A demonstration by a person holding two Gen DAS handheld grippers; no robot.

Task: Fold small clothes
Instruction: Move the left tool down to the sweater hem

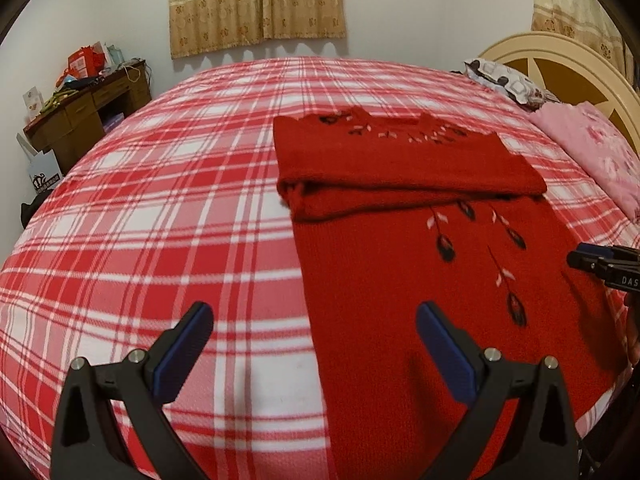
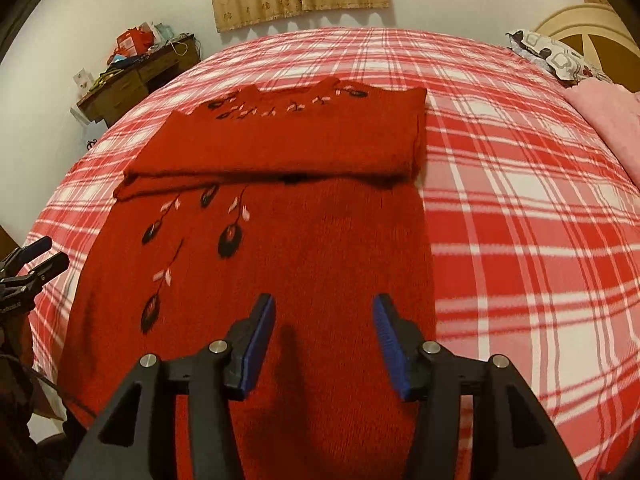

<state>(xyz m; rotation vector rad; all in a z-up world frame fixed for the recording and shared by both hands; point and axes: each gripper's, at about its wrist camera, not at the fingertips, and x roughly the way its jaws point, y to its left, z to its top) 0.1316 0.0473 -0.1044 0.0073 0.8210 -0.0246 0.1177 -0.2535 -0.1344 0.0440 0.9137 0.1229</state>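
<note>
A red knitted sweater [image 1: 420,280] with black and pink embroidered flowers lies flat on the plaid bed; its sleeves are folded across the chest as a band. It also shows in the right wrist view [image 2: 320,240]. My left gripper [image 1: 314,320] is open and empty, hovering over the sweater's left edge near the hem. My right gripper [image 2: 324,312] is open and empty, above the lower part of the sweater near its right edge. The right gripper also shows at the right edge of the left wrist view [image 1: 580,258], and the left gripper at the left edge of the right wrist view [image 2: 50,254].
The bed has a red and white plaid cover [image 1: 160,208]. A pink blanket [image 1: 600,152] and patterned pillow [image 1: 504,80] lie by the cream headboard [image 1: 560,64]. A cluttered wooden desk [image 1: 88,108] stands at the far left wall, under curtains [image 1: 256,4].
</note>
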